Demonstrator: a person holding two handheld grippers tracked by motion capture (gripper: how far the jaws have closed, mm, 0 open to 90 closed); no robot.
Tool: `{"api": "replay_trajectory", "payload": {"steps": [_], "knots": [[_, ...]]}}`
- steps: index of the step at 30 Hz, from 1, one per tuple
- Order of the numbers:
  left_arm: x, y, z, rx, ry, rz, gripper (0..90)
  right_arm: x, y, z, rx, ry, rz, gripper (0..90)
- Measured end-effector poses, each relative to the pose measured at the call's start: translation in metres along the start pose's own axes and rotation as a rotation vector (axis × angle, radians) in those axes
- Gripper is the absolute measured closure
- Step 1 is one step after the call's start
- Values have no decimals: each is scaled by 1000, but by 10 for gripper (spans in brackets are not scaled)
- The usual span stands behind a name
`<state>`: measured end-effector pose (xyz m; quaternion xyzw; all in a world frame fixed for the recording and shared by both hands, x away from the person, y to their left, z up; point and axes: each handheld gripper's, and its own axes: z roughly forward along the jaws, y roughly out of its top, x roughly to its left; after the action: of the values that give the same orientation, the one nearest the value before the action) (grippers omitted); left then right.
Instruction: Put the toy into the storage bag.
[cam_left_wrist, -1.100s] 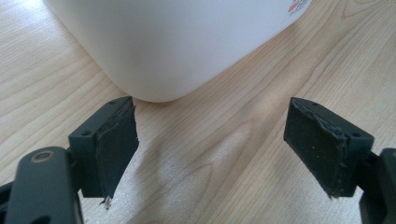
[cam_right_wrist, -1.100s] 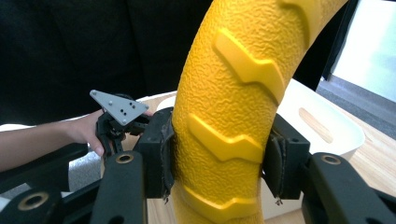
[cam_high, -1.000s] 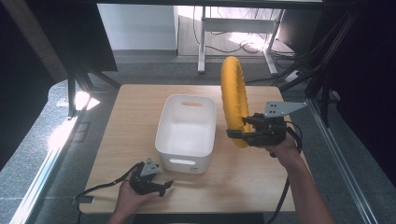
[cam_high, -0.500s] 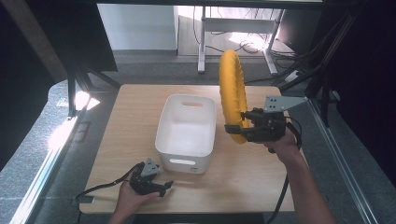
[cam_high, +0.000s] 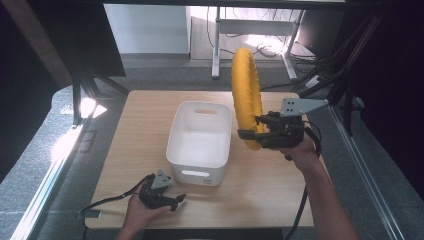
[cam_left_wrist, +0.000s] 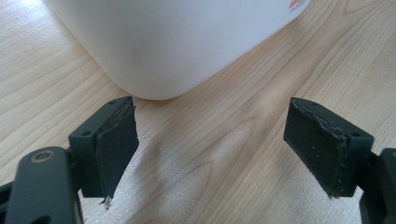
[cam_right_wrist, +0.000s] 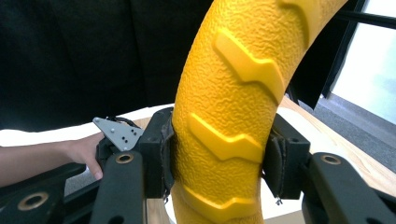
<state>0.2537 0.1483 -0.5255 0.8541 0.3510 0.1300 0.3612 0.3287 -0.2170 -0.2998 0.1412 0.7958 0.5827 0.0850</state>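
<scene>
Each hand carries a black two-jaw tool. The right tool (cam_high: 248, 134) bears a grey three-cornered plate (cam_high: 300, 106) with small holes on top, and a black cable (cam_high: 301, 207) trails from it under the forearm. The left tool (cam_high: 176, 201) has a smaller grey plate (cam_high: 161, 179) and a black cable (cam_high: 107, 201) running off to one side. The jaws are matte black blocks with dark, frayed pads (cam_left_wrist: 116, 149), and brass-coloured rivets (cam_right_wrist: 125, 158) sit in the linkage arms. Both forearms are bare, with no sleeves.
</scene>
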Motion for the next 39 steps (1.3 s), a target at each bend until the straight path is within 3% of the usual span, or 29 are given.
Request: {"api": "replay_trajectory", "payload": {"steps": [25, 39], "knots": [[0, 0, 0, -3, -1, -3, 177, 7, 23, 22, -2, 51, -50, 510], [0, 0, 0, 1, 4, 2, 177, 14, 31, 46, -4, 119, -64, 509]]}}
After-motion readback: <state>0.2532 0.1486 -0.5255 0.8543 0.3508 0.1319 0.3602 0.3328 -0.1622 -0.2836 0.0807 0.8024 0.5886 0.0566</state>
